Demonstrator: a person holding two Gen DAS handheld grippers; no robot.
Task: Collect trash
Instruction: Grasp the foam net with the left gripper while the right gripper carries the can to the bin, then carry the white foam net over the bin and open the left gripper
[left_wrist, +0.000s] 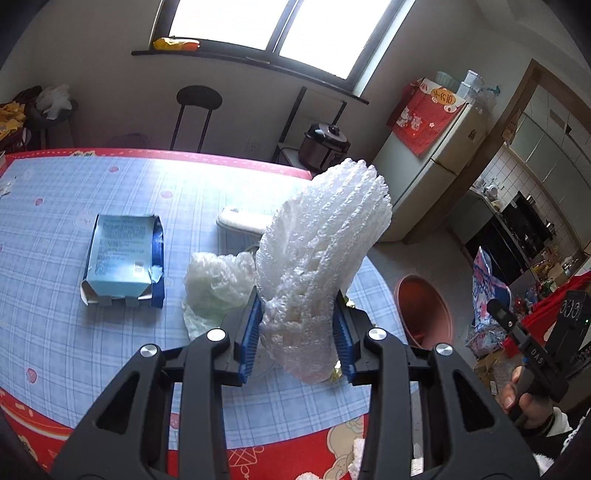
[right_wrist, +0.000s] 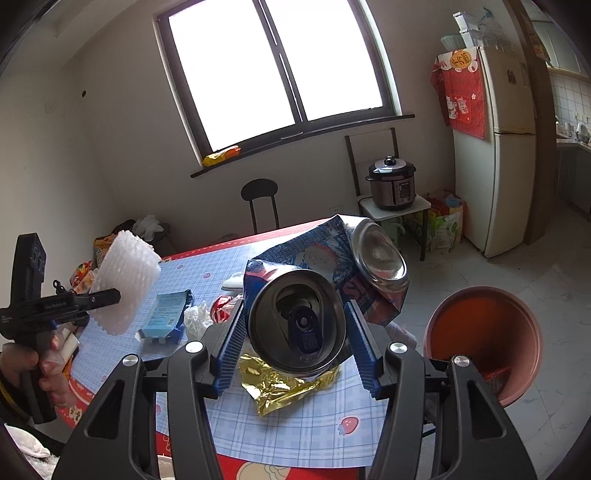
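Trash's mid-air: left tongs pinching a foam fruit net, right tongs clamping a crushed can. I'd carry both over the bin before letting go, more waits on the counter.

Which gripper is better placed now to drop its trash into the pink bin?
Probably the right gripper: its crushed can is beside the pink bin, which opens just to its right. The left gripper, holding foam netting, is farther away, above the table.
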